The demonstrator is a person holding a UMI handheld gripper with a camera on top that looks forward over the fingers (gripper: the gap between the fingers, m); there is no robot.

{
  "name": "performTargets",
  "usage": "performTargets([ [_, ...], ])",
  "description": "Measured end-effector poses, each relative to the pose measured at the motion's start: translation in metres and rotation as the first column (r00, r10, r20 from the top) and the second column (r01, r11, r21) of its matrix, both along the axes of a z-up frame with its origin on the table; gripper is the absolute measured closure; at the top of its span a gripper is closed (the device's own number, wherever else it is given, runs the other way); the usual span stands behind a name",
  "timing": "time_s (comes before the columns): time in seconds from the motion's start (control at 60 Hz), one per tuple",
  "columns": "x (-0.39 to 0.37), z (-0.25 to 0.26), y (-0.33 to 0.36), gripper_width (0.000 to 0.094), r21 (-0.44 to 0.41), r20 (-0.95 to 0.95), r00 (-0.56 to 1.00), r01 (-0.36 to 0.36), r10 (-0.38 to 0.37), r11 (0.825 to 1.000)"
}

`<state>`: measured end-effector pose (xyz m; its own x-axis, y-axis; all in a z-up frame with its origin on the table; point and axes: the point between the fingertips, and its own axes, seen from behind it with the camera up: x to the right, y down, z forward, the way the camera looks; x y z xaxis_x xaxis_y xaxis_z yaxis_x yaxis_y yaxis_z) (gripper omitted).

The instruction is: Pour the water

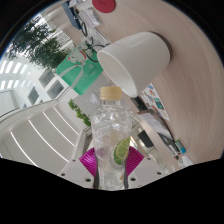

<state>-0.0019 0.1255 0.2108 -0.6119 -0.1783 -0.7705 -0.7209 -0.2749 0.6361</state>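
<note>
My gripper point(112, 160) is shut on a clear plastic water bottle point(111, 135) with a pale yellow cap and a green leaf mark on its label. The magenta pads point(92, 159) press on both of its sides. The view is strongly tilted. A white cup point(132, 60) lies beyond the bottle's cap, its open mouth turned toward the bottle. The bottle's neck points toward the cup's rim, a small gap apart. I see no water flowing.
The cup rests on a light table point(170, 30). A green mat point(68, 70) lies to the cup's left, with a plant point(35, 42) and bright windows point(12, 75) beyond. A red round thing point(106, 5) sits at the table's far side. White chair frames point(45, 125) stand near the bottle.
</note>
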Motion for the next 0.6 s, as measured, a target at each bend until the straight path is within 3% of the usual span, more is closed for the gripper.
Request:
performTargets([
  [0.233,0.009,0.006,0.008,0.0606,-0.010,-0.120,0.992,0.045,-0.046,0.999],
  [0.35,0.006,0.016,0.001,0.0605,0.020,-0.072,0.997,0.017,-0.015,1.000],
  [0.433,0.002,0.041,0.002,0.0605,0.095,0.170,0.985,-0.045,0.029,0.994],
  [0.483,0.008,0.065,-0.004,0.0605,0.190,0.381,0.924,-0.100,0.021,0.977],
  [0.533,0.024,0.099,-0.005,0.0602,0.255,0.582,0.812,-0.125,-0.050,0.959],
  [0.6,0.069,0.136,-0.007,0.0579,0.323,0.806,0.555,-0.123,-0.205,0.938],
])
